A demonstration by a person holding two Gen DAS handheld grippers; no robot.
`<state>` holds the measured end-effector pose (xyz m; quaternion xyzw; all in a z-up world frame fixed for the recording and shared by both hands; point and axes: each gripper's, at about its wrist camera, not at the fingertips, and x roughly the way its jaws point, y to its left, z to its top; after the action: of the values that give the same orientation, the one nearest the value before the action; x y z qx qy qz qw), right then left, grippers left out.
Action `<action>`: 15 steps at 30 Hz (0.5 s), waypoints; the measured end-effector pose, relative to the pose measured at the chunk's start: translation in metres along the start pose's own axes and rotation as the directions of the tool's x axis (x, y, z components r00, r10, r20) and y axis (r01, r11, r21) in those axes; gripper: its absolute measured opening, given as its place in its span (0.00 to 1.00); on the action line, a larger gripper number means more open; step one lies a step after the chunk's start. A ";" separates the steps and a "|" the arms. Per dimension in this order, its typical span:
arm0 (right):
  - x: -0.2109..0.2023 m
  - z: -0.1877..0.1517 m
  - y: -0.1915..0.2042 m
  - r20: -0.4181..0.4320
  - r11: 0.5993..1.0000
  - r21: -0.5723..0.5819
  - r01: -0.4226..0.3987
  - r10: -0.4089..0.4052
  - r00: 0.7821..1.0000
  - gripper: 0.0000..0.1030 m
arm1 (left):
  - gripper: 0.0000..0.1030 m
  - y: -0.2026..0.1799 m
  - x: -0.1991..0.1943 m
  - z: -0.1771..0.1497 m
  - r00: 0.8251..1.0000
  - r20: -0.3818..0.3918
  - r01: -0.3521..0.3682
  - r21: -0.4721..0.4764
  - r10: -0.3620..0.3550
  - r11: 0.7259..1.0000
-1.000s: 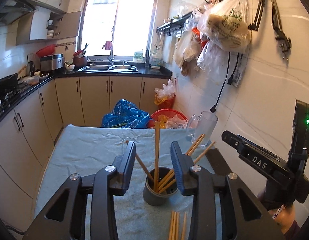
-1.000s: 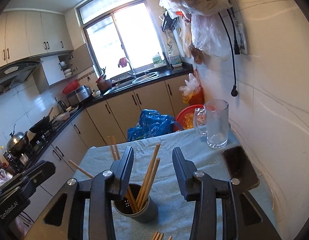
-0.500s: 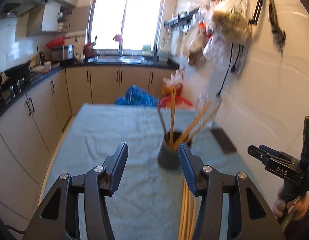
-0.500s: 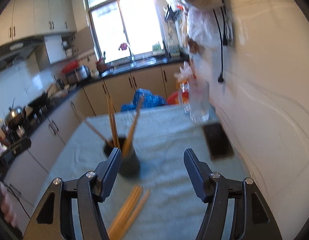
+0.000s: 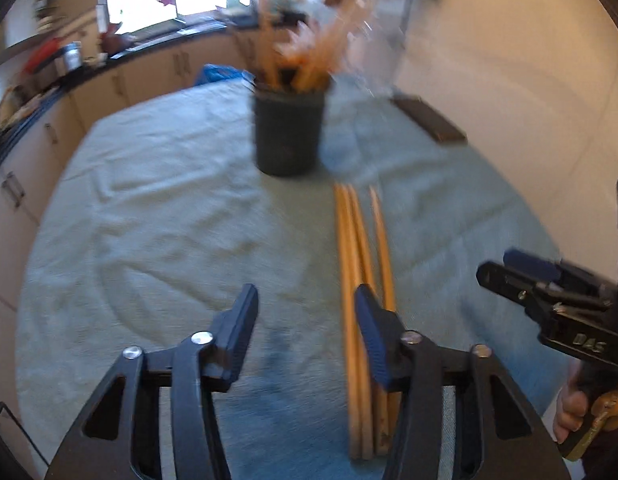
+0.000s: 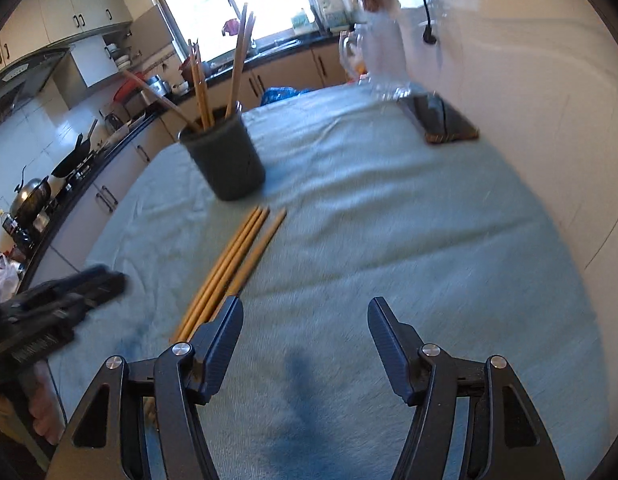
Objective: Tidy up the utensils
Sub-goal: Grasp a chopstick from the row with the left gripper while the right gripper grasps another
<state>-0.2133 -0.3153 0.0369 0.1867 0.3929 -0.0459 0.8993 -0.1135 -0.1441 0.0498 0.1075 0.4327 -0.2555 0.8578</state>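
A dark grey cup (image 5: 288, 132) (image 6: 225, 160) stands on the table and holds several wooden chopsticks (image 6: 201, 84). A few loose chopsticks (image 5: 361, 264) (image 6: 229, 264) lie flat on the pale green cloth (image 5: 149, 216) (image 6: 389, 240) in front of the cup. My left gripper (image 5: 305, 312) is open and empty low over the cloth, its right finger over the loose chopsticks. My right gripper (image 6: 305, 320) is open and empty, just right of the loose chopsticks. Each gripper shows in the other's view, the right one (image 5: 549, 300) and the left one (image 6: 57, 300).
A glass mug (image 6: 381, 60) and a dark phone (image 6: 445, 120) (image 5: 429, 120) lie at the table's far right by the white wall. Kitchen cabinets and a counter with pans (image 6: 41, 192) run along the left. A blue bag (image 6: 281, 94) sits beyond the table.
Both grippers have pulled back from the cup and dropped low toward the cloth. The loose chopsticks now lie close under the fingers, and both grippers have opened wider.
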 end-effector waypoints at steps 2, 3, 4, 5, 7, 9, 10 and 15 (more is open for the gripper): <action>-0.002 0.000 -0.001 0.006 1.000 0.008 -0.009 0.009 1.000 0.67 | 0.25 -0.010 0.016 0.003 0.999 -0.039 0.020 0.039 -0.018 0.999; -0.003 0.000 -0.001 0.011 1.000 0.010 -0.010 0.010 1.000 0.67 | 0.17 -0.013 0.022 0.004 0.998 -0.050 0.029 0.048 -0.027 0.998; -0.003 0.000 -0.001 0.014 1.000 0.010 -0.011 0.011 1.000 0.67 | 0.13 -0.014 0.026 0.005 0.998 -0.055 0.036 0.048 -0.034 0.998; -0.003 0.003 0.000 0.017 1.000 0.010 -0.013 0.012 1.000 0.67 | 0.13 -0.014 0.030 0.007 0.997 -0.060 0.044 0.044 -0.041 0.998; -0.004 0.003 0.000 0.021 1.000 0.009 -0.014 0.013 1.000 0.67 | 0.11 -0.013 0.039 0.010 0.995 -0.077 0.059 0.032 -0.057 0.998; -0.004 0.003 0.000 0.021 1.000 0.011 -0.012 0.011 1.000 0.67 | 0.09 -0.012 0.045 0.013 0.996 -0.075 0.055 0.025 -0.053 0.998; -0.003 0.003 0.000 0.019 1.000 0.013 -0.013 0.013 1.000 0.67 | 0.08 -0.013 0.048 0.014 0.995 -0.086 0.052 0.032 -0.049 0.998; 0.004 0.000 -0.001 0.002 0.999 0.028 -0.018 0.018 1.000 0.67 | 0.07 -0.022 0.060 0.023 0.995 -0.100 -0.008 0.079 0.015 0.997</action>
<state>-0.2109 -0.3156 0.0341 0.2028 0.3896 -0.0436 0.8973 -0.0801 -0.1929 0.0166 0.1564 0.4642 -0.2617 0.8316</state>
